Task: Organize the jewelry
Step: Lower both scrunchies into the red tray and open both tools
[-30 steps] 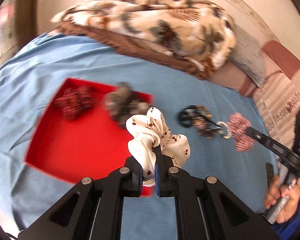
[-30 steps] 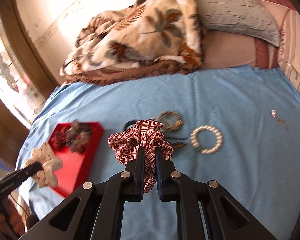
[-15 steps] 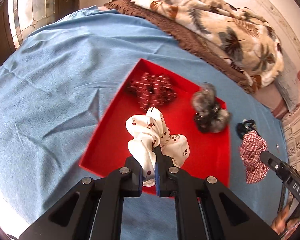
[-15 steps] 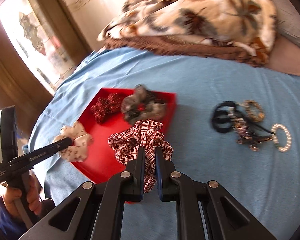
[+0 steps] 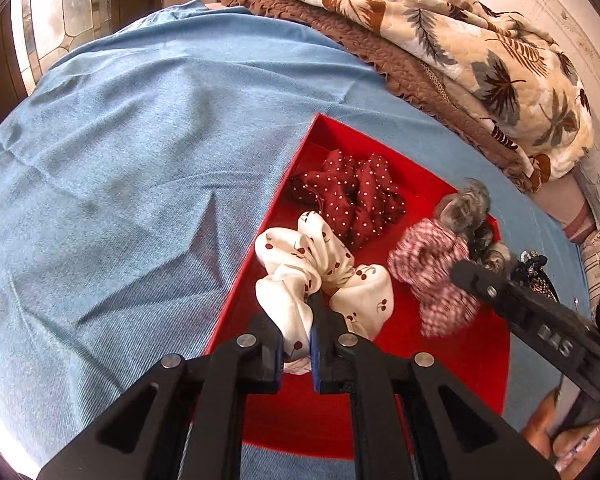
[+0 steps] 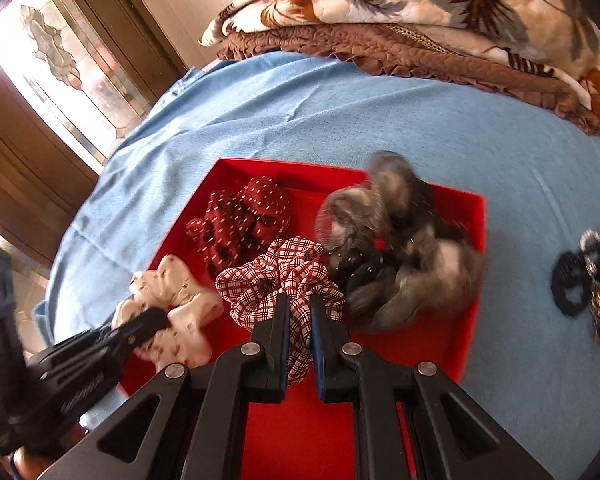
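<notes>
My left gripper (image 5: 296, 320) is shut on a white cherry-print scrunchie (image 5: 320, 276) and holds it over the left part of the red tray (image 5: 472, 356). My right gripper (image 6: 300, 312) is shut on a red-and-white checked scrunchie (image 6: 280, 276) over the tray's middle (image 6: 420, 344); this scrunchie also shows in the left wrist view (image 5: 432, 264). In the tray lie a dark red dotted scrunchie (image 5: 352, 196) and a grey furry scrunchie (image 6: 400, 240). The white scrunchie shows in the right wrist view (image 6: 172, 300).
The tray sits on a blue sheet (image 5: 120, 200). Black hair ties and beaded pieces (image 6: 588, 280) lie on the sheet right of the tray. A leaf-print blanket (image 5: 460, 40) is piled at the back. A window (image 6: 60, 60) is at the left.
Both grippers have moved left with their scrunchies, from over the sheet to over the red tray, and come lower and closer to it.
</notes>
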{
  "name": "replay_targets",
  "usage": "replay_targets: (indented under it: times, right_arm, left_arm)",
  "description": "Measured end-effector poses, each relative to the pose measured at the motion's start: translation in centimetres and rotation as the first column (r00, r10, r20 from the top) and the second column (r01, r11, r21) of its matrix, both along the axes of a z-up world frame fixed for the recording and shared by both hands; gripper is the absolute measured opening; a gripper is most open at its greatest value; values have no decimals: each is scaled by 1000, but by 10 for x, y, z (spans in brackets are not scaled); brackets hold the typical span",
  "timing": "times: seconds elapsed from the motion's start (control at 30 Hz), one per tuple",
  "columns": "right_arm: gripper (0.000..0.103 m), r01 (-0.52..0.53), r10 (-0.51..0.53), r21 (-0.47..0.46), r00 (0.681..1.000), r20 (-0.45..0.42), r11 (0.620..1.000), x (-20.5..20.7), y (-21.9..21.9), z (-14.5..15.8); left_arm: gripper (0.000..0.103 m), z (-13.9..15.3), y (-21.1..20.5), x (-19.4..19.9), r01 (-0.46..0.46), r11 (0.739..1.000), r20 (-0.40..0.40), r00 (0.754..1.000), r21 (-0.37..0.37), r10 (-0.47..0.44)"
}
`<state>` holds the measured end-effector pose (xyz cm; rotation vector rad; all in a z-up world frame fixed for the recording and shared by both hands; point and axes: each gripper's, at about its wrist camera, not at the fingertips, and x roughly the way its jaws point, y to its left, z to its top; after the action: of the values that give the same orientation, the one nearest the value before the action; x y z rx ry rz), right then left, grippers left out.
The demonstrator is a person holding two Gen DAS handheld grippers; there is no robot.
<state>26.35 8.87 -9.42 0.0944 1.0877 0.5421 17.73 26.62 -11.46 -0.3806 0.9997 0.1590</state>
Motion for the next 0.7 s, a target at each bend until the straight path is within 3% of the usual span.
replay_targets:
  times: [0.2, 0.27, 0.5, 0.7]
  right_arm:
    - [13, 19, -18, -46, 1000, 13, 999, 20, 7, -7]
    - [14, 21, -21, -36, 1000, 10, 999, 23, 7, -6]
    - [49, 43, -43, 22, 999, 27, 999, 13, -2, 16]
    - [52, 47, -50, 59, 997, 52, 997, -10, -24, 43]
  left_arm:
    - [10, -1, 0, 8, -8, 1000, 2, 1000, 3, 8]
    - [16, 2, 0, 6, -8, 1000, 11, 1000, -1, 8]
    - [34, 32, 0, -17, -24, 1000, 73, 997, 6, 24]
    - [44, 70, -13, -49, -55, 995, 153, 987, 86, 41]
